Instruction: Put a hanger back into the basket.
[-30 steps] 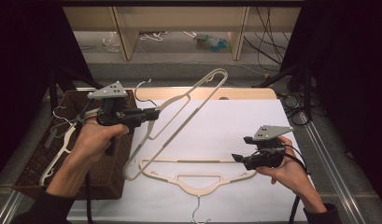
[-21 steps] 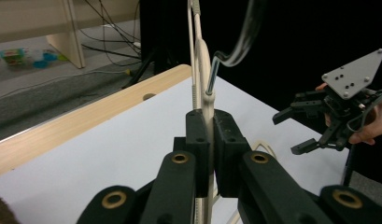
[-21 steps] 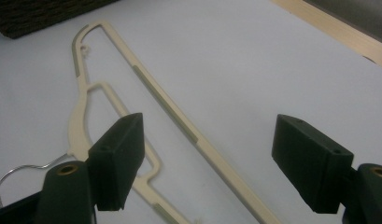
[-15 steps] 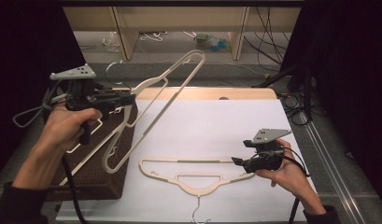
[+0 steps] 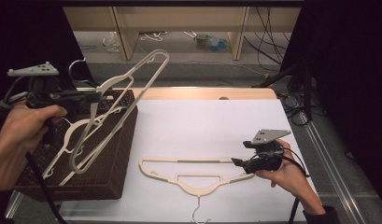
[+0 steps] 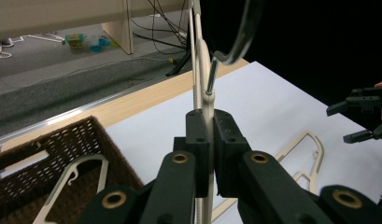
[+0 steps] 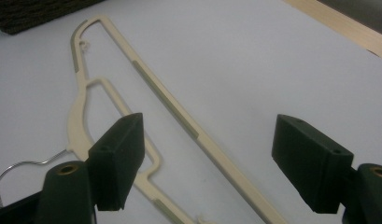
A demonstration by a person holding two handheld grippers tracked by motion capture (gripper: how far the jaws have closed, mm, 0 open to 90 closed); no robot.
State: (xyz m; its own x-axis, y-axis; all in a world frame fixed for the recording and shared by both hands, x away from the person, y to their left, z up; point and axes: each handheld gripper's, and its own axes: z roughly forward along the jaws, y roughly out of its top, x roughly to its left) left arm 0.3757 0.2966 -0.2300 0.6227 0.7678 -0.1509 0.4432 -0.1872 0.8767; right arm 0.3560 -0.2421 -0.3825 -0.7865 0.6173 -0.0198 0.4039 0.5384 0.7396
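Carried leftward since a second ago, the lifted hanger (image 5: pixel 115 109) now hangs tilted over the wicker basket (image 5: pixel 109 163), clamped at its neck in the left tool (image 5: pixel 93 97), above another hanger (image 5: pixel 62 149) inside. Right tool (image 5: pixel 240 163), jaws apart, rests just beside the flat hanger (image 5: pixel 188 170) on the white counter (image 5: pixel 202 126).

A white-topped table (image 5: pixel 216 126) carries a dark wicker basket (image 5: pixel 111 154) and a cream hanger (image 5: pixel 188 169), apparently flat.
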